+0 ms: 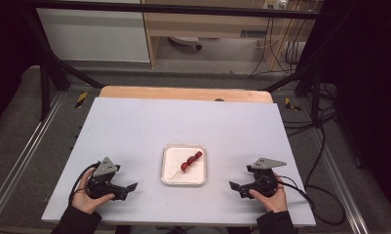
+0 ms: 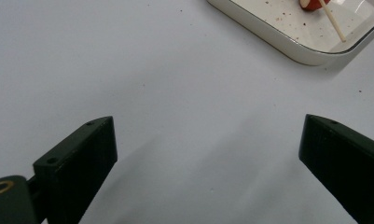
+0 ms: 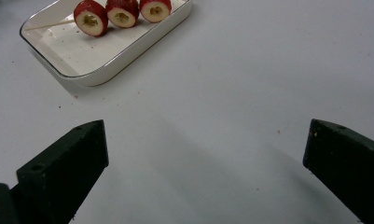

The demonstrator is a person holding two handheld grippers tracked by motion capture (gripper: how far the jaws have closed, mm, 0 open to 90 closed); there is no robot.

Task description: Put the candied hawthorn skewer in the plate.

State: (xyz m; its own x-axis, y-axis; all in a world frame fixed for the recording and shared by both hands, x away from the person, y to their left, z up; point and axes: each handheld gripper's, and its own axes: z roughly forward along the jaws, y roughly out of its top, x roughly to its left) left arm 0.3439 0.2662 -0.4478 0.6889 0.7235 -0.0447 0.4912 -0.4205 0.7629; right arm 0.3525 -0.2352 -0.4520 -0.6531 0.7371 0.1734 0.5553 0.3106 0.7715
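A white rectangular tray point(image 1: 200, 179) point(image 2: 287, 42) point(image 3: 105, 65) sits near the table's front middle. In it lies a wooden skewer point(image 1: 173, 174) point(image 2: 333, 19) point(image 3: 47, 24) threaded with three red fruit pieces point(image 1: 191, 160) point(image 3: 121, 11), cored and pale inside. My left gripper point(image 1: 130, 188) point(image 2: 208, 154) rests on the table left of the tray, open, nothing between its jaws. My right gripper point(image 1: 234, 186) point(image 3: 205, 161) rests on the table right of the tray, open and holding nothing. A hand holds each gripper.
The white tabletop point(image 1: 183, 126) stretches bare behind the tray. A wooden strip point(image 1: 183, 93) runs along the far edge. Black frame bars point(image 1: 51, 68) and cables point(image 1: 324, 146) stand beyond the table's sides.
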